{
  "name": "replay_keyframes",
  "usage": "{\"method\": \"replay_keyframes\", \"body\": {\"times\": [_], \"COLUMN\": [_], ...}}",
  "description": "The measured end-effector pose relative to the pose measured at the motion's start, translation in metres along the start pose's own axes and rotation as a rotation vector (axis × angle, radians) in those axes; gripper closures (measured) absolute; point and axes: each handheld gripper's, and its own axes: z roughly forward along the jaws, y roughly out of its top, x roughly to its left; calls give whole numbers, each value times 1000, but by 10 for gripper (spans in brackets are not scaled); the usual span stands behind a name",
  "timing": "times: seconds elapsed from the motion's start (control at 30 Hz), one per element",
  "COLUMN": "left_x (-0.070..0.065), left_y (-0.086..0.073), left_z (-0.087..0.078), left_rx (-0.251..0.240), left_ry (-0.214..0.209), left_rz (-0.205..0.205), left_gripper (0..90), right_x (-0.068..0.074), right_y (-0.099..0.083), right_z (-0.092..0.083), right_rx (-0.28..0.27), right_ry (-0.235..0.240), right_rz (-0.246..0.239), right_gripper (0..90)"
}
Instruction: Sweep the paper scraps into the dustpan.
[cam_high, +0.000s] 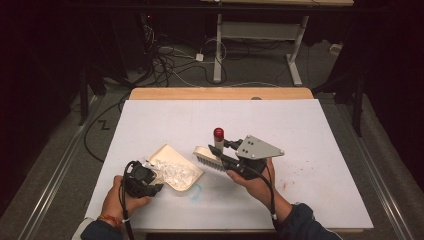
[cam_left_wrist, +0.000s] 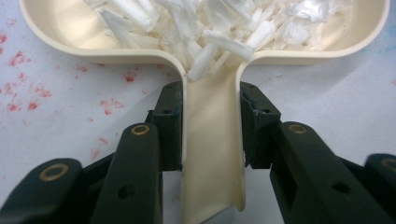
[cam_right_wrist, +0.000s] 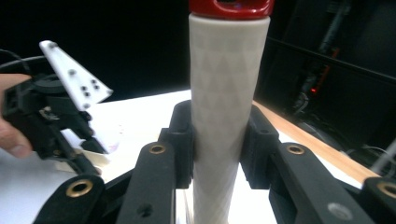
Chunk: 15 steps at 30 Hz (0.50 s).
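A cream dustpan (cam_high: 167, 152) lies on the white table, heaped with white shreds (cam_high: 175, 171). My left gripper (cam_high: 152, 182) is shut on the pan's handle (cam_left_wrist: 212, 140), the jaws pressing both its sides just behind the pan's bowl (cam_left_wrist: 56, 28), where shreds (cam_left_wrist: 210, 28) spill toward the handle. My right gripper (cam_high: 224, 151) is shut on a hand brush: its pale ribbed handle (cam_right_wrist: 229, 93) with a red cap (cam_right_wrist: 231, 7) stands upright between the jaws. The brush head (cam_high: 209, 158) rests bristles down beside the pan's right edge.
Red specks (cam_left_wrist: 18, 58) and a faint blue mark (cam_high: 197, 192) stain the white cover. A wooden table edge (cam_high: 220, 93) runs along the far side. Beyond it are cables (cam_high: 175, 55) on the floor and a white desk frame (cam_high: 260, 30). The other gripper (cam_right_wrist: 51, 121) is visible at the left of the right gripper view.
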Motion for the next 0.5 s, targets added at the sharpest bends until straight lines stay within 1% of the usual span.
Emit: {"method": "replay_keyframes", "body": {"times": [0.07,0.23,0.5], "left_x": [0,-1,-1], "left_y": [0,1,1], "left_z": [0,0,1], "left_rx": [-2,-3,-7], "left_ry": [4,7,13], "left_rz": [0,1,-3], "left_gripper": [630,630,630], "right_x": [-6,-21,-42], "right_y": [1,2,-3], "right_z": [-6,-23,-51], "right_rx": [6,-12,-8], "right_ry": [-11,-39,-88], "right_rz": [3,15,51], "right_gripper": [702,702,702]}}
